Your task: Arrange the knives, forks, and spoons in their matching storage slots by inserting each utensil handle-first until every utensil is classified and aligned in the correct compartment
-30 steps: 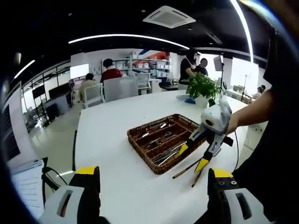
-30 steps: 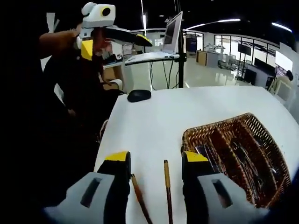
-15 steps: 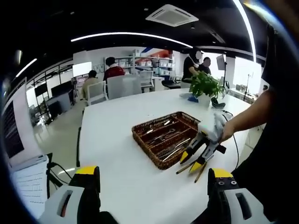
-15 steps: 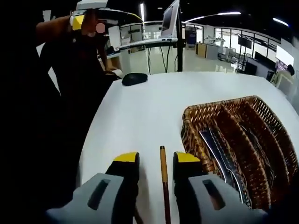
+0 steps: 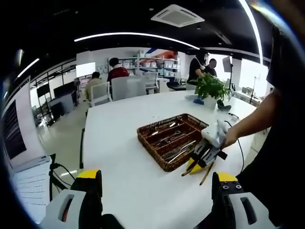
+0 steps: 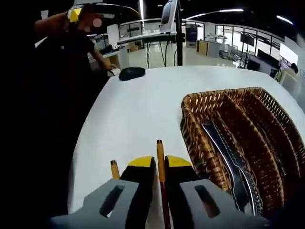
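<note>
A brown wicker basket (image 5: pixel 141 137) with lengthwise compartments lies on the white table (image 5: pixel 114 143) and holds metal utensils (image 5: pixel 177 153). In the right gripper view the basket (image 6: pixel 191 133) is to the right, with dark knives (image 6: pixel 228 151) in its nearest compartment. My right gripper (image 6: pixel 159 165) is shut on a thin wooden-handled utensil (image 6: pixel 159 151) lying on the table beside the basket. A second wooden handle (image 6: pixel 114 169) lies just left of it. The left gripper view shows the right gripper (image 5: pixel 205 153) low at the basket's near corner. My left gripper (image 5: pixel 156 191) is held high, open with nothing in it.
A potted plant (image 5: pixel 208 88) stands at the table's far end, and a black mouse (image 6: pixel 132 73) lies near the opposite edge. A person in dark clothes (image 6: pixel 57 95) stands close on the left. Chairs and seated people (image 5: pixel 113 76) are beyond the table.
My right gripper has dropped to the table and its jaws have shut around the wooden-handled utensil. The left gripper has hardly moved.
</note>
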